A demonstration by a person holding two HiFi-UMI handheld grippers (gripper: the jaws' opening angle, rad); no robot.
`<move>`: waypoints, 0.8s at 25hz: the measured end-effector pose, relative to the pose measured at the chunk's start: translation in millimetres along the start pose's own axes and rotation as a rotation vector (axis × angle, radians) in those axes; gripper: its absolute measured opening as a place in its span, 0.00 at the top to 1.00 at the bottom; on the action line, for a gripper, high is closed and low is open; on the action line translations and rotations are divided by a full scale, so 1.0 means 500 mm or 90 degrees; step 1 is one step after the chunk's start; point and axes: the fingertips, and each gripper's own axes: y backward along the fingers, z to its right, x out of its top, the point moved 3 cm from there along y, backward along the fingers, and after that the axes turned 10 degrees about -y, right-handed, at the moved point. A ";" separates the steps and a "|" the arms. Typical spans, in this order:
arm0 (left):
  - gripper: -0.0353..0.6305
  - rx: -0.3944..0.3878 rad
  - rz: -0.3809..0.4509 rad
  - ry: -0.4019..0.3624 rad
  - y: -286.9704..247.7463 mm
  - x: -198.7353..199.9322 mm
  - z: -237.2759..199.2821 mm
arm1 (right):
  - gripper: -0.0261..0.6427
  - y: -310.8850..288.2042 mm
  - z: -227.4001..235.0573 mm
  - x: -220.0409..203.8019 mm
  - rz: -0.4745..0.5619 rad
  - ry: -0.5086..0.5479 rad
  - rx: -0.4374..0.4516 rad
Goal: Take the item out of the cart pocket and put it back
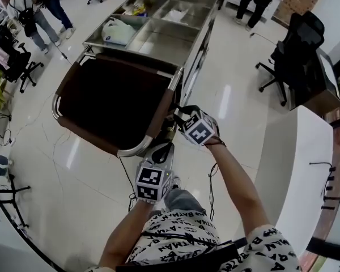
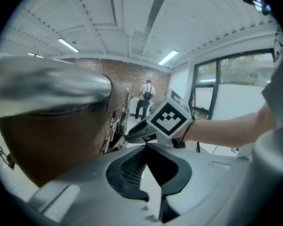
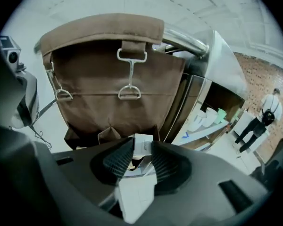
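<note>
We held a small white box pinched between the ribbed pads of the right gripper. It sat just in front of the pockets along the lower edge of the brown bag, which hung at the near end of the steel cart. The left gripper was close beside the right one, its jaws drawn together at the tips with nothing between them.

Cart is sitting at upper centre of the head view, bag hanging on its near end. Right gripper is hovering at the bag's right edge, box sitting between its jaws. Left gripper is lying just below.
</note>
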 end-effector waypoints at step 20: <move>0.95 -0.061 0.050 -0.040 0.146 -0.006 0.048 | 0.75 0.306 -0.066 -0.053 0.183 -0.239 -0.092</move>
